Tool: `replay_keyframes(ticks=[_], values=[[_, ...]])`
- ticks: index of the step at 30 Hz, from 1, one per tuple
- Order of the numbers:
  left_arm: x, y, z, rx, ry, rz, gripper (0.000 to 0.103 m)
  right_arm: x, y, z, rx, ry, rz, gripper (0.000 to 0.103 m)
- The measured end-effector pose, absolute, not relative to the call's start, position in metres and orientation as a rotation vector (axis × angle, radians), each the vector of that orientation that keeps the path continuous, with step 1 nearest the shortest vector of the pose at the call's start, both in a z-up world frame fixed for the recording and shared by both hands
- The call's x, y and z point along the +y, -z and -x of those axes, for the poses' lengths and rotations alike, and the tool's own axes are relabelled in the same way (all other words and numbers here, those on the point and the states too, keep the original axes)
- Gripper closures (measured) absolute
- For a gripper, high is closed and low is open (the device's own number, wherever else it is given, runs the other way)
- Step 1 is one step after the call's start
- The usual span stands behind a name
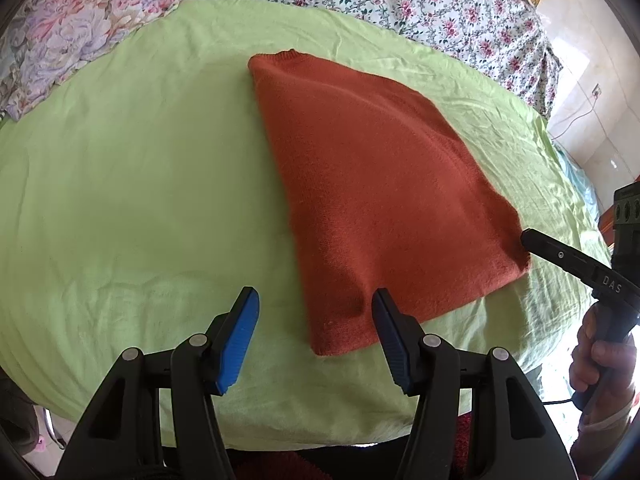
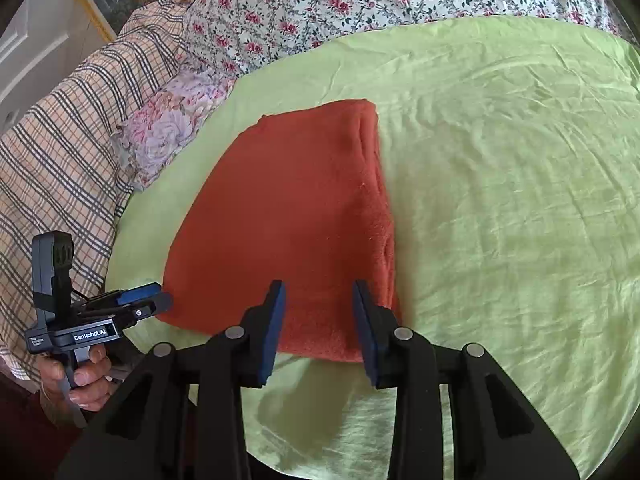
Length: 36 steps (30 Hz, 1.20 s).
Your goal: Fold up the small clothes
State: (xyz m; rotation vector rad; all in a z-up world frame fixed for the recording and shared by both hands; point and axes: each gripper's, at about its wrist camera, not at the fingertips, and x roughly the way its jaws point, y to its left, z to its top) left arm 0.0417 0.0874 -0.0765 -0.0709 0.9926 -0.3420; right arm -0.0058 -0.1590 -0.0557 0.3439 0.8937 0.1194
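1. a folded rust-red sweater lies flat on a green sheet.
2. left gripper gapes over its near corner.
3. right gripper is parted, seemingly empty, over the near hem.

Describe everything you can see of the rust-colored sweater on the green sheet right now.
The sweater is a rust-orange knit, fuzzy-looking, folded into a long flat panel with its sleeves hidden. A ribbed collar edge shows at the far end; layered folds run along its right side. It lies flat on the green sheet. Both claws are open near its hem: the left claw straddles the near left corner, the right claw the near right part. Neither grips it.
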Motion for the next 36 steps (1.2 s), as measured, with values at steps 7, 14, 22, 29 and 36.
replay_keyframes(ticks=[7,14,22,29,36], values=[[0.093,0.073,-0.040,0.978,0.308,0.059,0.041,-0.149,0.057,-0.004,0.914,-0.115,-0.288,0.045],[0.092,0.070,-0.036,0.966,0.274,0.030,0.029,-0.148,0.049,-0.005,0.887,-0.094,-0.238,0.022],[0.085,0.060,-0.036,0.942,0.249,-0.018,0.023,-0.152,0.045,-0.004,0.880,-0.091,-0.235,0.021],[0.086,0.059,-0.046,0.943,0.181,-0.071,0.020,-0.155,0.047,-0.002,0.879,-0.084,-0.241,0.018],[0.089,0.062,-0.050,0.953,0.170,-0.065,0.020,-0.155,0.048,-0.006,0.881,-0.101,-0.253,0.017]])
